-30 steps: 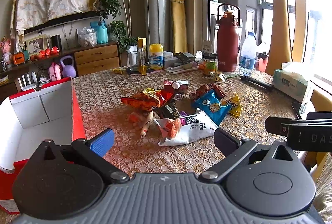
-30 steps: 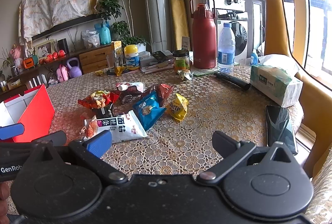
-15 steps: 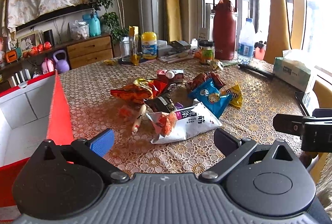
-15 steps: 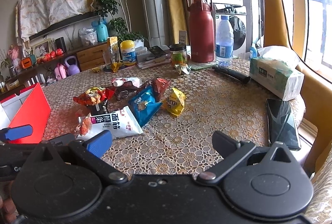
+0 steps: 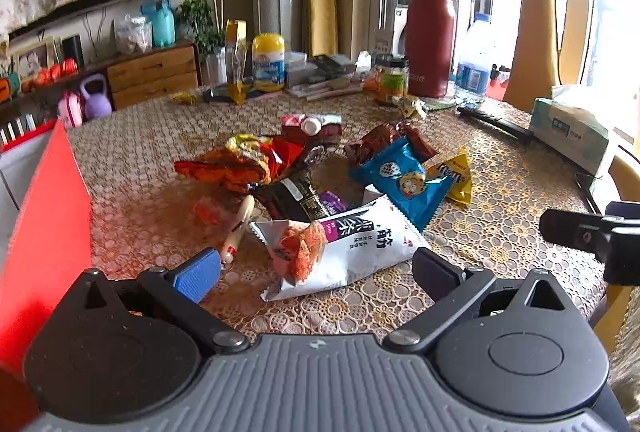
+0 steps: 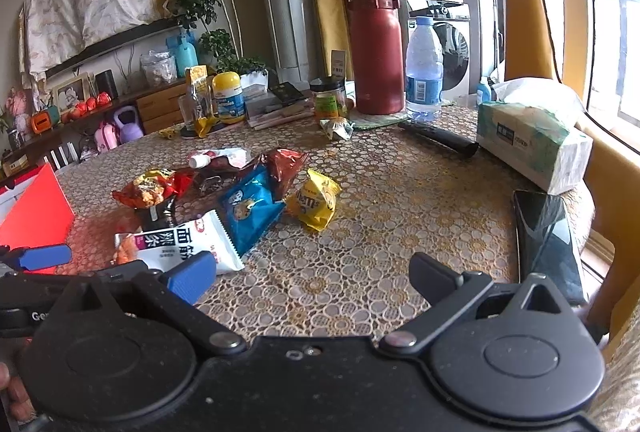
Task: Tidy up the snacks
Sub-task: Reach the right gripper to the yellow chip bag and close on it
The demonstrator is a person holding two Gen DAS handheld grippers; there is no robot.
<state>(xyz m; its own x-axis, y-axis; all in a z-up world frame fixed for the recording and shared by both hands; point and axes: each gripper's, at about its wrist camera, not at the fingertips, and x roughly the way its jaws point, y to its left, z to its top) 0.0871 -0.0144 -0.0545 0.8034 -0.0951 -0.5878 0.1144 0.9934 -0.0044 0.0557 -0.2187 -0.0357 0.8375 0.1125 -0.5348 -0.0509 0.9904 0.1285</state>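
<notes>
Snacks sit in a heap on the lace tablecloth [image 5: 500, 232], and the white noodle-snack bag [image 5: 352, 248] looks bigger and closer than a second ago. The left gripper [image 5: 316, 268] hangs just in front of that bag, jaws spread wide, holding nothing. The right gripper [image 6: 312, 276] is wide apart too, to the bag's right. Only the right view shows the phone [image 6: 548, 236], far right of the bag.

Glossy plastic snack packets [image 5: 344, 244], lace tablecloth [image 5: 500, 224]
</notes>
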